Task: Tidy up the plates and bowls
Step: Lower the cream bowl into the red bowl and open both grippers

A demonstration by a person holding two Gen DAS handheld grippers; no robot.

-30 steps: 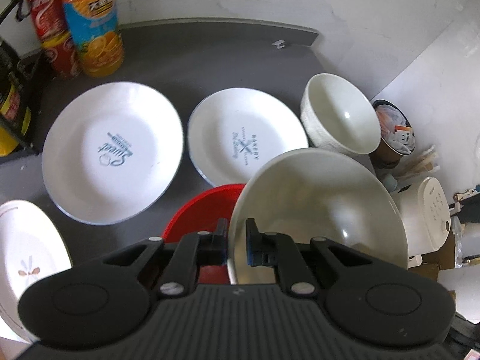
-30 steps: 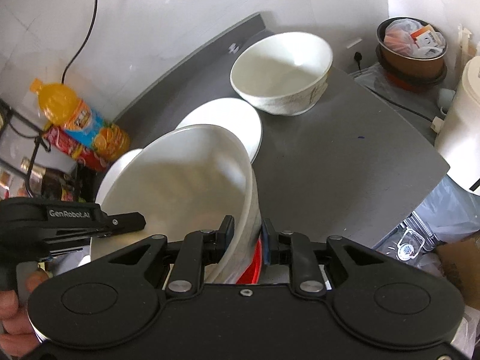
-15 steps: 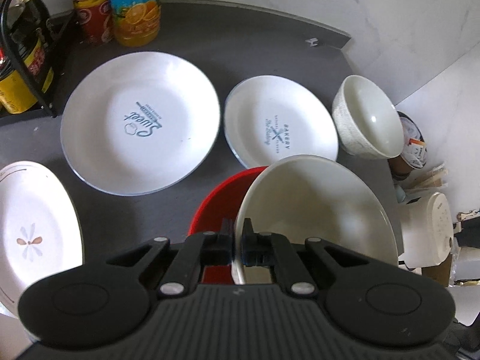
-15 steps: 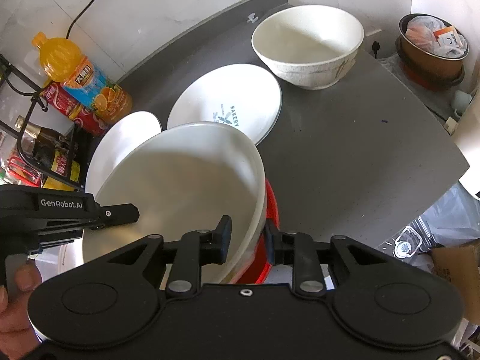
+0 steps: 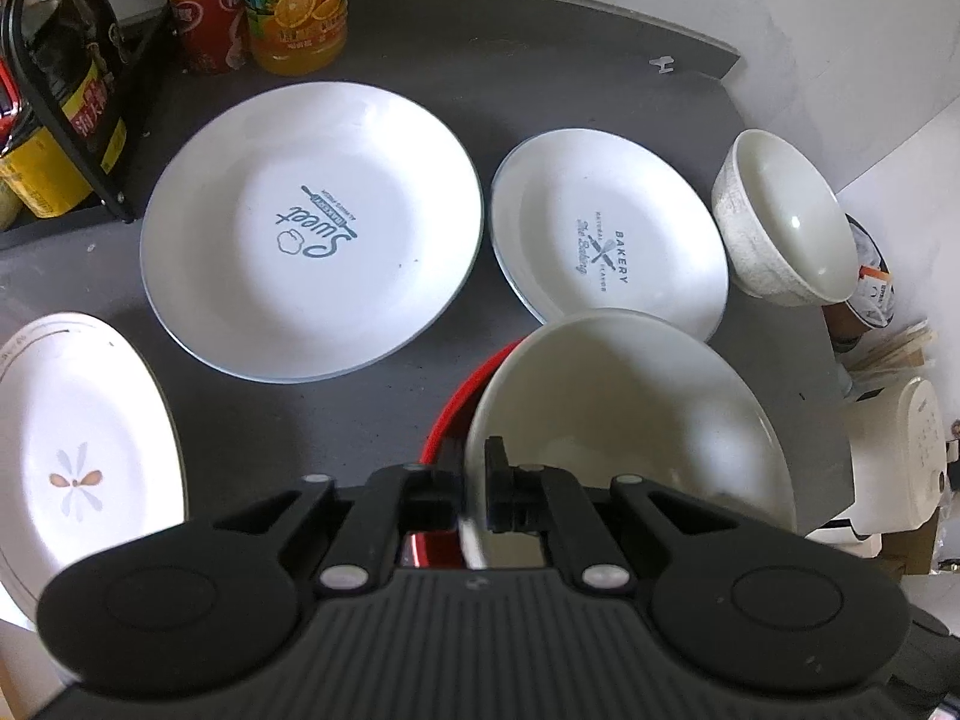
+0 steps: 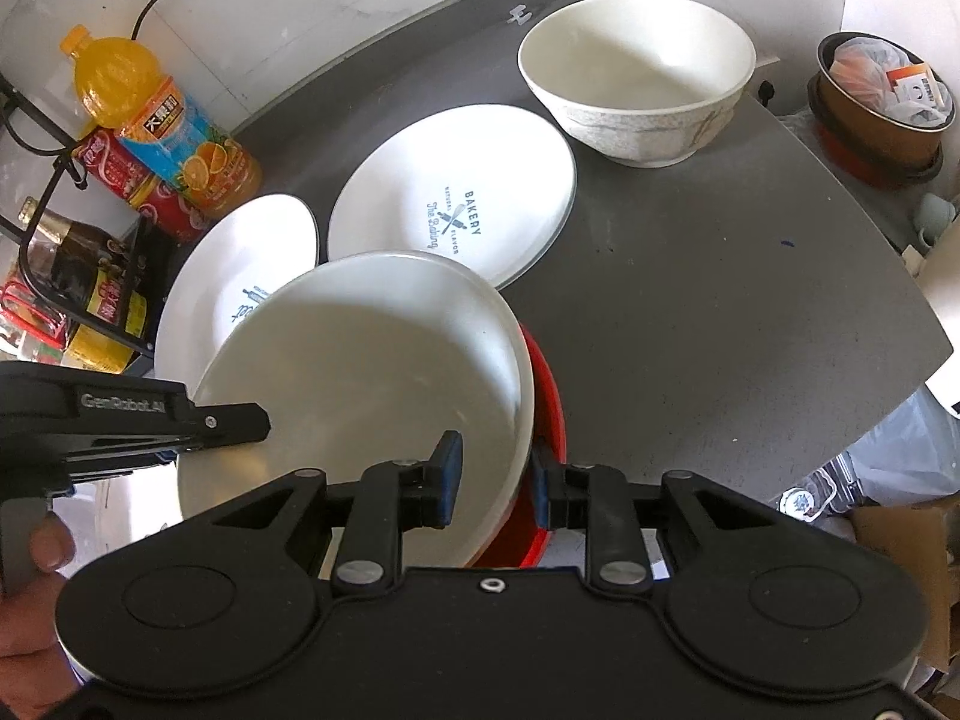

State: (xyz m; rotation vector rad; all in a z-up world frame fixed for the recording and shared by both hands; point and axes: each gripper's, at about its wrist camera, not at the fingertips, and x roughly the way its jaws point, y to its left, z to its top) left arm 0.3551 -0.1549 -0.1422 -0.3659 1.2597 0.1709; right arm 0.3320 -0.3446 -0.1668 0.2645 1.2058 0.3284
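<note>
The right tool [image 6: 493, 477] has let go: its pads, pinched on the near right rim of the large white bowl [image 6: 360, 384] a second ago, now stand apart, the rim running free through the gap. The left tool [image 5: 475, 489] remains clamped on the bowl's left rim, low in its own frame, and alone carries the bowl, which sits low and centre in both views over the red dish [image 6: 543, 420]. That handover suggests the person is freeing the right tool for another piece while the left shifts or steadies this one.

The bowl is round, with no long axis to speak of; its mouth faces up and tips toward the lower left of the right wrist view, the far rim raised. Beyond it on the grey tabletop [image 6: 720, 312] lie the "Bakery" plate [image 6: 456, 204] and the "Sweet" plate [image 5: 312, 228], apart from each other, with a speckled bowl [image 6: 636, 78] upright at the upper right and a flower-print plate [image 5: 78, 450] at the left wrist view's lower left edge.
</note>
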